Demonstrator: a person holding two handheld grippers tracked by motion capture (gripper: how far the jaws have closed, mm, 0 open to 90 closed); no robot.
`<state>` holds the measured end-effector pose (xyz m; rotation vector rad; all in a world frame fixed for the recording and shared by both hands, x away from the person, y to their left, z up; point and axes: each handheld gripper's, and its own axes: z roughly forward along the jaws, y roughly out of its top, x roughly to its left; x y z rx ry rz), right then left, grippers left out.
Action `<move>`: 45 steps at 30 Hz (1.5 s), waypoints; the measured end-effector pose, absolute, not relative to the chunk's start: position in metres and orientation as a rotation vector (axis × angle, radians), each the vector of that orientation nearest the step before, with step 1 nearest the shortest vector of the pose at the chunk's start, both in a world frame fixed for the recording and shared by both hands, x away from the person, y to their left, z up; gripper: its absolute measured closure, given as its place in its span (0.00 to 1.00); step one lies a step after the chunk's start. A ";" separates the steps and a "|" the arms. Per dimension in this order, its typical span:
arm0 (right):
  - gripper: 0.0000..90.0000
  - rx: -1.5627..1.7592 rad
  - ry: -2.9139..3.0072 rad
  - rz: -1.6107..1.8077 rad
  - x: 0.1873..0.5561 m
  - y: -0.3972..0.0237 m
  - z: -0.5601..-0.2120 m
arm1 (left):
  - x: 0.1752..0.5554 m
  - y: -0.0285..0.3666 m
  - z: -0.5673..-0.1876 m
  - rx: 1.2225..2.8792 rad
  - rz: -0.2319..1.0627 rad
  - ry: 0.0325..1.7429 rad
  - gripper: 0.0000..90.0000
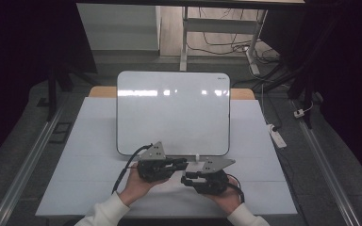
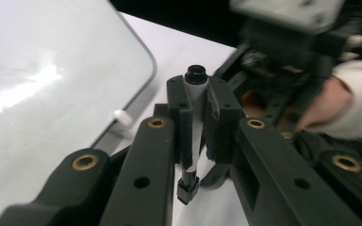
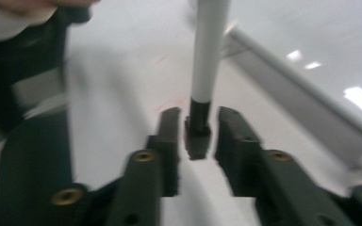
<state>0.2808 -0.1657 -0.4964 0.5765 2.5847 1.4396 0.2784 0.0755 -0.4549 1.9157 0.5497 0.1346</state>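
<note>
High view: a whiteboard (image 1: 173, 113) lies flat on the white table (image 1: 75, 165), and both hands hold their tools just in front of its near edge. The left gripper (image 1: 181, 163) and the right gripper (image 1: 188, 178) point toward each other, tips almost meeting, with a small white marker (image 1: 197, 158) between them beside the board's edge. Left gripper view: the jaws are clamped on the marker (image 2: 194, 122), pads pressing its white barrel from both sides; its black end projects past the jaw tips, its other black end hangs below the pads. The whiteboard's rounded corner (image 2: 141, 61) lies to the left. Right gripper view: the jaws stand narrowly parted, the marker's black end (image 3: 199, 127) between them, pads clear of it on either side. The white barrel runs upward, away from the jaws.
</note>
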 end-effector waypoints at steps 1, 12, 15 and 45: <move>0.67 0.602 2.535 1.438 0.278 -0.167 -0.495 | 0.279 0.077 -0.455 1.906 0.144 0.573 0.90; 0.64 0.738 2.119 1.317 0.249 -0.148 -0.487 | 0.287 0.071 -0.459 1.805 0.187 0.744 0.90; 0.65 0.757 2.090 1.289 0.250 -0.142 -0.488 | 0.288 0.064 -0.461 1.802 0.198 0.761 0.90; 0.90 0.945 1.902 1.319 0.299 -0.193 -0.437 | 0.261 0.150 -0.465 1.836 0.330 0.838 0.47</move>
